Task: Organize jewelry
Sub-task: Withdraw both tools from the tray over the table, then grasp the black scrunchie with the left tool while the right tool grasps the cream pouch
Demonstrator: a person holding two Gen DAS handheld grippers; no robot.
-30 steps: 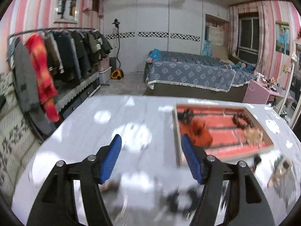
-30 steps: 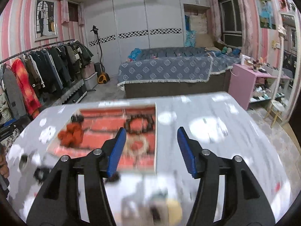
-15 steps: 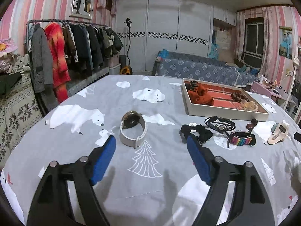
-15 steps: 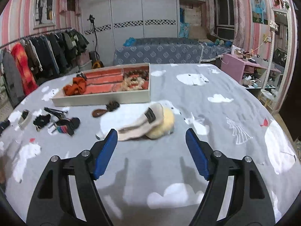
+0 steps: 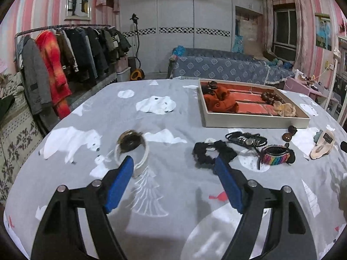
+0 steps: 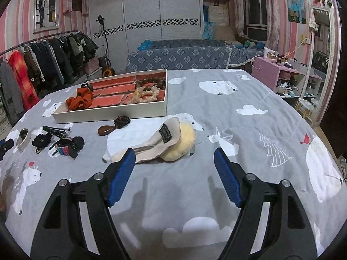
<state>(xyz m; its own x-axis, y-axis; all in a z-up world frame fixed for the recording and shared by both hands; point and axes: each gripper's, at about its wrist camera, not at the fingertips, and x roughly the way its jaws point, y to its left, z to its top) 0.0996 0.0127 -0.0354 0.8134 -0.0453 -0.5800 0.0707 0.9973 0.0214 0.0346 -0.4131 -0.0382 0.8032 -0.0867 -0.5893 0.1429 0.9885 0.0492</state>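
A white tray with a red lining point(image 5: 256, 122) point(image 6: 112, 111) sits on the grey cloth and holds an orange scrunchie point(image 5: 220, 101), a dark bead bracelet point(image 5: 271, 96) and a pale scrunchie point(image 5: 285, 109). Loose on the cloth lie a white-strapped watch point(image 5: 132, 149), a black scrunchie point(image 5: 211, 151), a black bracelet point(image 5: 246, 138), a rainbow band point(image 5: 275, 157) and a cream hair clip point(image 6: 164, 142). My left gripper point(image 5: 173, 169) is open and empty, just short of the watch and black scrunchie. My right gripper point(image 6: 174, 160) is open and empty in front of the cream clip.
A small dark brown clip point(image 6: 115, 124) lies near the tray's front. A clothes rack point(image 5: 65, 54) stands off the table's left, a bed point(image 5: 216, 69) behind, a pink desk point(image 6: 279, 71) to the right.
Both grippers have come down from a high tilted view to low over the cloth. In the last half second the left has moved closer to the watch and black scrunchie.
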